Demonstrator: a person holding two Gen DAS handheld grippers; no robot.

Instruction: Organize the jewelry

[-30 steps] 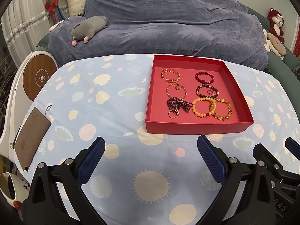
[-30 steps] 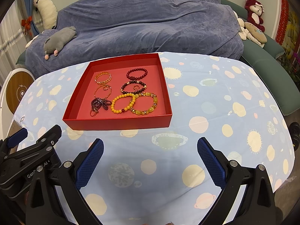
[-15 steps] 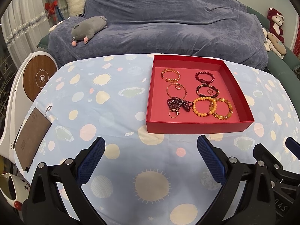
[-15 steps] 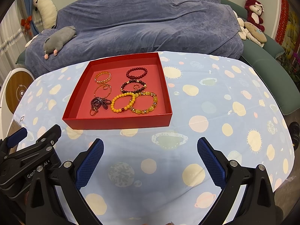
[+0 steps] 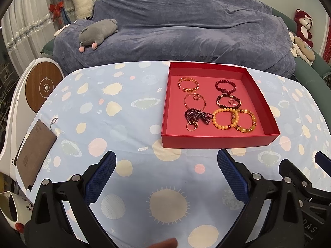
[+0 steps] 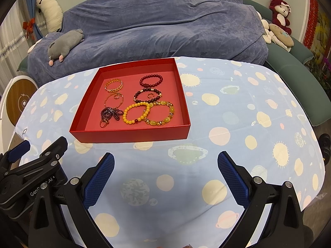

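A shallow red box (image 5: 219, 141) (image 6: 132, 137) sits on the planet-print tablecloth and holds several bracelets and rings. In it I make out a gold chain bracelet (image 5: 188, 84), a dark red bead bracelet (image 5: 225, 86), a yellow bead bracelet (image 5: 224, 118) (image 6: 136, 112), an amber stone bracelet (image 5: 246, 121) (image 6: 162, 113) and a tangled purple bead strand (image 5: 197, 115). My left gripper (image 5: 166, 175) hovers open over the cloth in front of the box, with nothing between its fingers. My right gripper (image 6: 165, 175) is open too, empty, just right of the left one.
A brown card with a string (image 5: 34, 152) lies at the table's left edge. A white and wood round device (image 5: 42, 87) stands beside the table. Behind it, a sofa under a blue cover (image 5: 175, 26) carries a grey plush (image 5: 97, 32) and other soft toys.
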